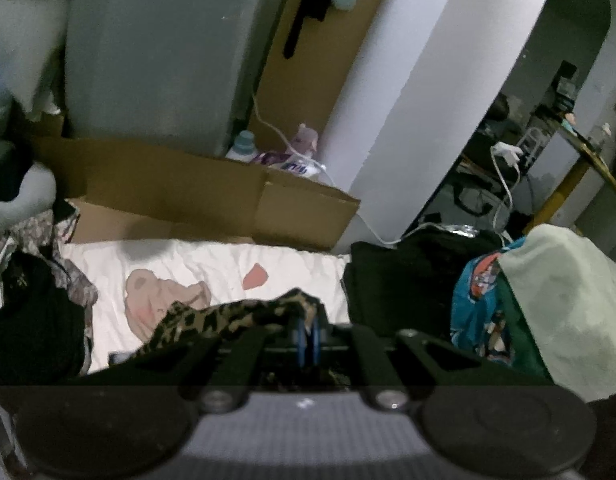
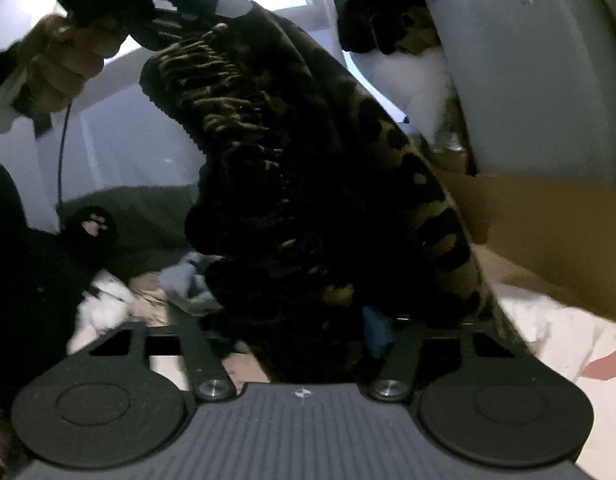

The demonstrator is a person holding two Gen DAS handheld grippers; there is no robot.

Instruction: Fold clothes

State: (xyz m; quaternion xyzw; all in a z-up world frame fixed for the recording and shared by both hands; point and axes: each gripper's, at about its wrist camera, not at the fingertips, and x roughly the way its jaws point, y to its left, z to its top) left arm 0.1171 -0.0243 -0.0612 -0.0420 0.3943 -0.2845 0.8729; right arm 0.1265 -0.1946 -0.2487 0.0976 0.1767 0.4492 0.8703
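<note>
My left gripper (image 1: 308, 330) pinches the leopard-print garment (image 1: 243, 314); whether my half-open right gripper (image 2: 308, 320) grips it I cannot tell, so its hem may slip free.

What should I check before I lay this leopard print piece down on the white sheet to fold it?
1. Left claw shut on the leopard print garment: ok.
2. Right claw gripping the garment: cannot tell; fabric hides its pads.
3. Garment lifted off the bed, hanging from the left claw: ok.
4. Bare stretch of white sheet to lay it on: ok.
5. Clothes piles beside the sheet, black pile and teal item, clear of it: not ok, both crowd its edges.
</note>
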